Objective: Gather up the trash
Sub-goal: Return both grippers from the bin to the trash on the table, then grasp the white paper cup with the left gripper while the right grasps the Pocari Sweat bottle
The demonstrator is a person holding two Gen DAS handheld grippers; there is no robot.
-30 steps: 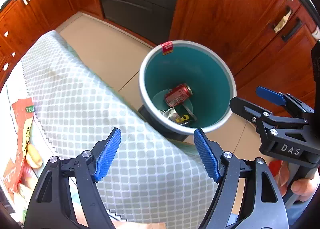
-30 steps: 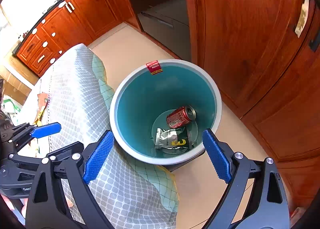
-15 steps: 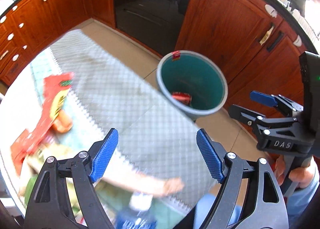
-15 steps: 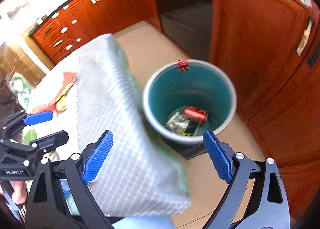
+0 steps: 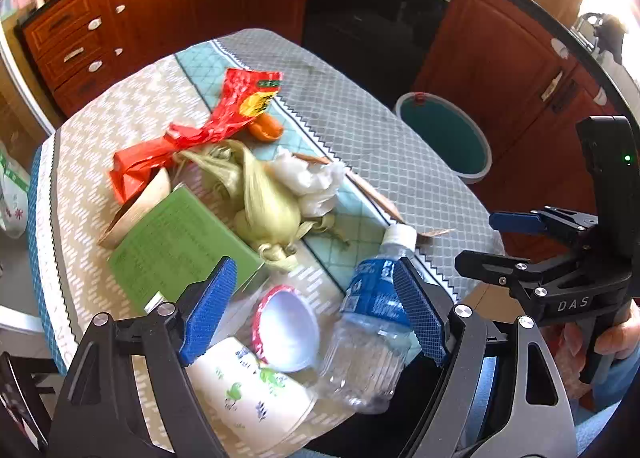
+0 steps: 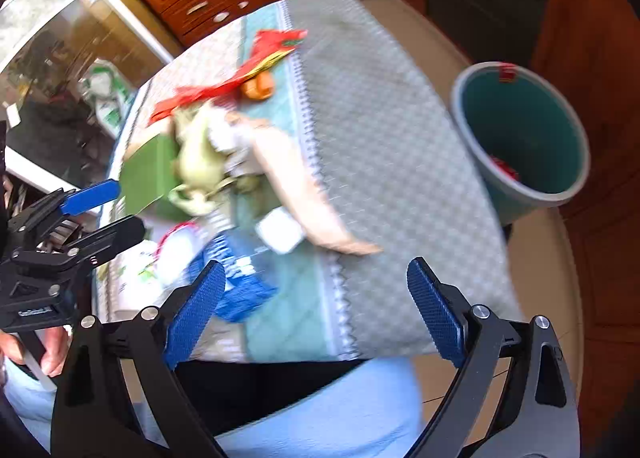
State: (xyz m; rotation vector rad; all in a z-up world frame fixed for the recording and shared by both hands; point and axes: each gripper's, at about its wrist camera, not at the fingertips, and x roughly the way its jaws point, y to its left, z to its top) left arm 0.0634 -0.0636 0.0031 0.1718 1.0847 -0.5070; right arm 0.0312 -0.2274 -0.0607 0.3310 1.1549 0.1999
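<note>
The left gripper [image 5: 314, 308] hangs with jaws wide apart, nothing between them, above the table [image 5: 384, 138]. Its jaws have just been opening. The right gripper [image 6: 316, 310] is spread wide too, empty, over the table's near edge. Under the left gripper lie a cup [image 5: 256, 390], a bowl [image 5: 288, 322] and a bottle [image 5: 372, 322]. Behind the bottle: a green box [image 5: 176, 250], a husk [image 5: 264, 202], a tissue [image 5: 312, 178], then a red wrapper [image 5: 224, 118]. The bin [image 5: 444, 136] stands on the floor beyond the table's far right edge.
</note>
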